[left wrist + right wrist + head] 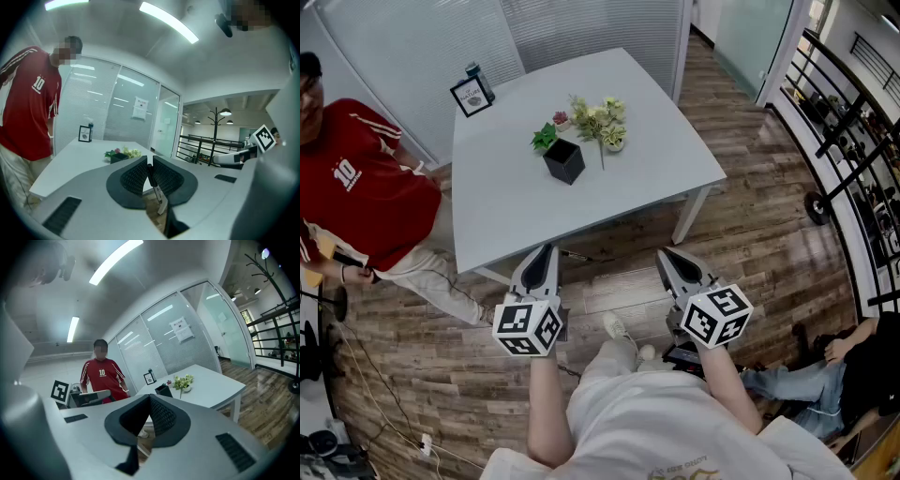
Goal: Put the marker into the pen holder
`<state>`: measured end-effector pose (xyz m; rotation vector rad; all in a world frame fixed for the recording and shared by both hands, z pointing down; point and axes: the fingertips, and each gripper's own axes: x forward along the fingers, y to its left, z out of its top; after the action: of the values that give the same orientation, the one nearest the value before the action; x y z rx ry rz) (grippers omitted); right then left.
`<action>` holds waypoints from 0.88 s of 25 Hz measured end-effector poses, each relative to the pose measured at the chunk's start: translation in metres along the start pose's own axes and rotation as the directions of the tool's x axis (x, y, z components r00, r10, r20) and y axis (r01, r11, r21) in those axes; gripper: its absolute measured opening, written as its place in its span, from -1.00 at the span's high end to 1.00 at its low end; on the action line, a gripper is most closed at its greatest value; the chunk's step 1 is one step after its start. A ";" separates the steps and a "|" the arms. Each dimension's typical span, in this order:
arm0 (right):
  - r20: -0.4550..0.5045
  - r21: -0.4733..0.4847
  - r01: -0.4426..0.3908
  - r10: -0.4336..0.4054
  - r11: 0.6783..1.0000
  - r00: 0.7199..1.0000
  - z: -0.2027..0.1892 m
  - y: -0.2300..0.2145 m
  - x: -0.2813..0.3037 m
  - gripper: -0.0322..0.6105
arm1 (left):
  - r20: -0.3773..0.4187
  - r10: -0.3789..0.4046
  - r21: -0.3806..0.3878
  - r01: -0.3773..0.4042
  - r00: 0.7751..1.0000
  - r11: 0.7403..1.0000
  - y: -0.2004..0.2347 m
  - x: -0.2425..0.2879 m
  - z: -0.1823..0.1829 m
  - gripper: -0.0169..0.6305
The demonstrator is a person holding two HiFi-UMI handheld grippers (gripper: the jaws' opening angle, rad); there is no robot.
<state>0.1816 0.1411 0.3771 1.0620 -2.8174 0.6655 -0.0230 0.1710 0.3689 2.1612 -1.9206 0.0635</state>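
Note:
A black square pen holder (564, 160) stands on the white table (656, 150), beside small potted plants (598, 120). My left gripper (547, 249) hovers over the floor just short of the table's near edge and is shut on a black marker (152, 179), which stands nearly upright between the pads. The marker's end (574, 255) pokes out to the right of the jaw tips. My right gripper (667, 253) hangs level with the left one, shut with nothing in it. The pen holder (164, 390) lies ahead of both grippers, on the table.
A framed picture (472, 97) and a bottle (479, 81) stand at the table's far left corner. A person in a red shirt (356, 187) stands left of the table. Another person (825, 375) sits on the floor at the lower right. A black railing (848, 122) runs along the right.

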 end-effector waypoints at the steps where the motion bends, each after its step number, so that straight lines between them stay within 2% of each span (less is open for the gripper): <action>1: -0.001 -0.001 -0.001 0.001 1.000 1.000 -0.001 0.001 0.000 0.85 | 0.001 -0.001 0.000 0.001 1.000 1.000 0.001 -0.001 0.000 0.82; 13: -0.003 -0.020 -0.025 0.025 0.999 1.000 -0.003 0.013 -0.007 0.85 | 0.014 -0.005 0.005 0.005 1.000 1.000 -0.004 -0.014 0.003 0.82; 16: 0.009 0.000 -0.039 0.039 0.999 0.999 -0.001 0.014 -0.009 0.85 | 0.017 -0.009 0.010 0.008 1.000 1.000 -0.007 -0.015 0.005 0.82; 22: 0.019 -0.003 -0.025 0.025 1.000 1.000 0.004 0.007 -0.010 0.85 | 0.022 -0.016 0.019 0.016 1.000 1.000 -0.010 -0.011 0.012 0.82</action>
<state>0.1852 0.1506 0.3684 1.0401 -2.8515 0.6574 -0.0162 0.1799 0.3536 2.1981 -1.9214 0.0555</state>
